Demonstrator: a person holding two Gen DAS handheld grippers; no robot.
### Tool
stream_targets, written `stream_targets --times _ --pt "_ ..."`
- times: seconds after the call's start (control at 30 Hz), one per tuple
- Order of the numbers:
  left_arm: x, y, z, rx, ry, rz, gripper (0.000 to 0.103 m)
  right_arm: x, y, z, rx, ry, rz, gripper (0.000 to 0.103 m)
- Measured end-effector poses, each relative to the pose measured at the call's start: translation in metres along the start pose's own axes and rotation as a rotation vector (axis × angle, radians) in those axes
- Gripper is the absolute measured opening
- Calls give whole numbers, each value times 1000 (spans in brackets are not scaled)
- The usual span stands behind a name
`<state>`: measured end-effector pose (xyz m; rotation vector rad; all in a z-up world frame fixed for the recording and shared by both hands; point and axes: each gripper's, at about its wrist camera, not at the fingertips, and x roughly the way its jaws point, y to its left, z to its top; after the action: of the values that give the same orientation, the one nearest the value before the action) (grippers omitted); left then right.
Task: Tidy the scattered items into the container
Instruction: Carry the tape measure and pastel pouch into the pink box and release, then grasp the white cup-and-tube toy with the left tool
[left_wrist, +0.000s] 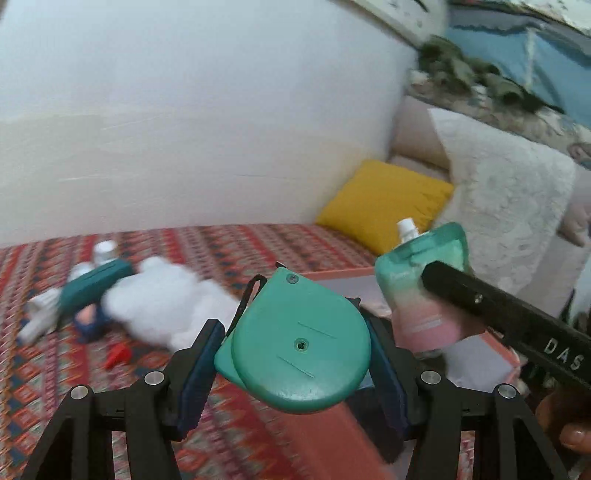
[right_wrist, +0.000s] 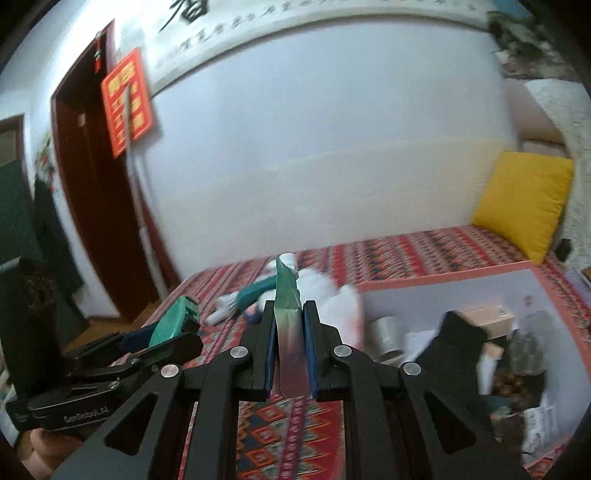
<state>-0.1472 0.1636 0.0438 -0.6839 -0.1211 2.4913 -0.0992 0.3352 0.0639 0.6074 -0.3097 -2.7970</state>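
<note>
My left gripper (left_wrist: 295, 347) is shut on a green teardrop-shaped tape measure (left_wrist: 299, 343), held above the patterned bed near the pink box (left_wrist: 502, 354). It also shows in the right wrist view (right_wrist: 173, 321). My right gripper (right_wrist: 290, 325) is shut on a green-to-pink spouted pouch (right_wrist: 288, 310), seen edge-on; in the left wrist view the pouch (left_wrist: 421, 288) hangs over the box. Scattered items remain on the bed: a white fluffy toy (left_wrist: 166, 299), a teal case (left_wrist: 94, 284), a white bottle (left_wrist: 105, 251) and a small red piece (left_wrist: 118, 354).
The pink box (right_wrist: 443, 277) to the right holds a cardboard carton (right_wrist: 487, 317), a tin (right_wrist: 386, 332) and dark items. A yellow cushion (right_wrist: 524, 203) leans at the bed's far corner. A white wall runs behind; a doorway (right_wrist: 92, 206) is at the left.
</note>
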Motion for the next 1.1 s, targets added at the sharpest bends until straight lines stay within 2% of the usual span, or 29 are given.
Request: stream_targets --times 0.17,0.3,0.47,0.53,0.6,0.63,0.67,0.7,0.77,0.9,1.1 --pt "40 -52 8 46 58 -67 65 -40 -52 12 84 -82 -97 14" --pt "71 -80 6 79 103 -97 65 -60 -86 17 128 -110 -172 14" --pt "111 -98 -1 102 204 -75 66 -62 -125 13 173 -79 -245 14" --pt "119 -97 -3 93 241 -74 71 -54 -135 11 161 -24 -284 15" --pt "114 -95 -1 94 220 -49 86 -46 -141 7 159 9 -353 28" --pt "111 -94 0 97 205 -35 88 -42 -143 5 153 23 -398 42" --pt "107 -92 1 99 191 -21 89 -39 -144 4 147 37 -443 74" --pt "104 -90 2 104 186 -15 89 -39 -144 3 141 32 -457 87" --pt "96 -83 4 96 176 -2 89 -38 -143 3 129 17 -477 87" --pt "69 -54 2 46 158 46 89 -33 -131 5 112 12 -461 87" --pt "22 21 -26 -18 169 186 90 -13 -80 4 17 18 -398 88"
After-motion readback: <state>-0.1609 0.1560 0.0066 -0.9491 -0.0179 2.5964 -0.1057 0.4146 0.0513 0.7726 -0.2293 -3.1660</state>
